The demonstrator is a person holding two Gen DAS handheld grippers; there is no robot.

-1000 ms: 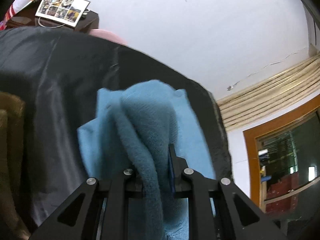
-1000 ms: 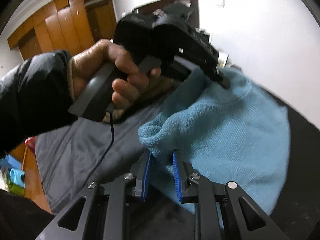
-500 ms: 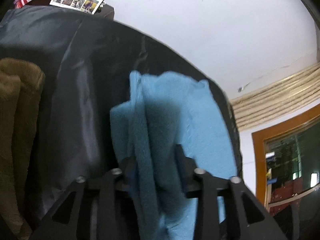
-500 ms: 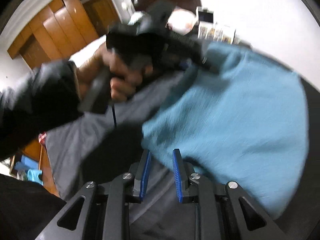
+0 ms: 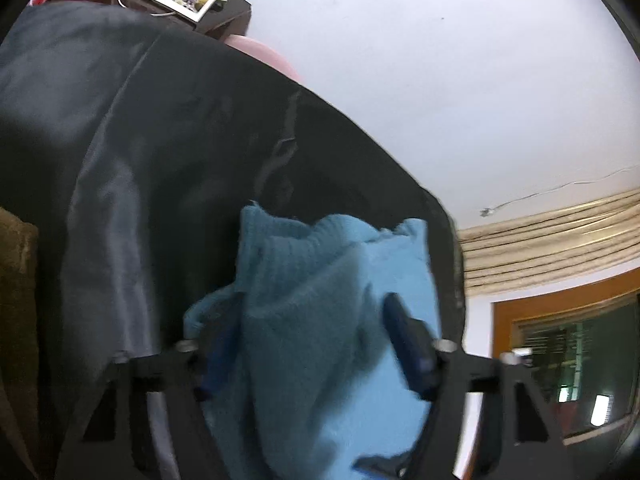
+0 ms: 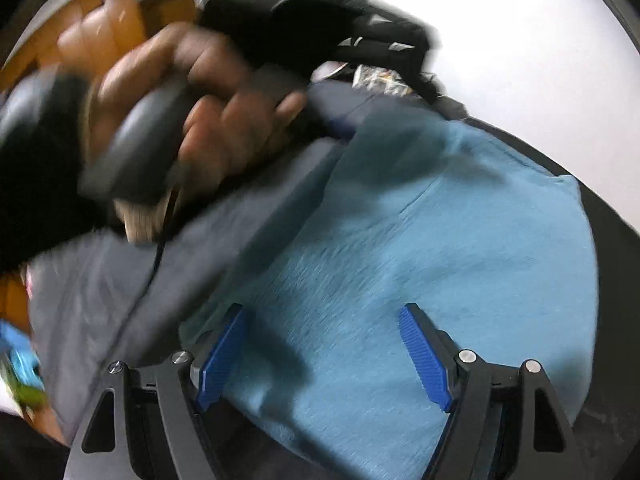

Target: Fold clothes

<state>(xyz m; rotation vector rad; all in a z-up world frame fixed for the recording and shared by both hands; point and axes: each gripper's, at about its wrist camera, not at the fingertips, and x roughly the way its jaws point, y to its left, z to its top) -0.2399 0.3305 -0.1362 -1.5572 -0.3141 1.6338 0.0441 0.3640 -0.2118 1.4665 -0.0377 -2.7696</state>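
Right wrist view: half a second ago my right gripper (image 6: pixel 322 354) was nearly pressed together; now it stands spread wide over the fuzzy light-blue knit sweater (image 6: pixel 440 248), holding nothing. My left gripper (image 5: pixel 316 344) has spread too, with a bunched fold sitting loose between its fingers. I judge both have let go, so this fold is laid. The sweater lies near the far right edge of the dark grey bed cover (image 5: pixel 132 184), with open room to its left, towards the brown cloth (image 5: pixel 16 288).

Blue sweater (image 6: pixel 420 240) fills the space between both spread claws.
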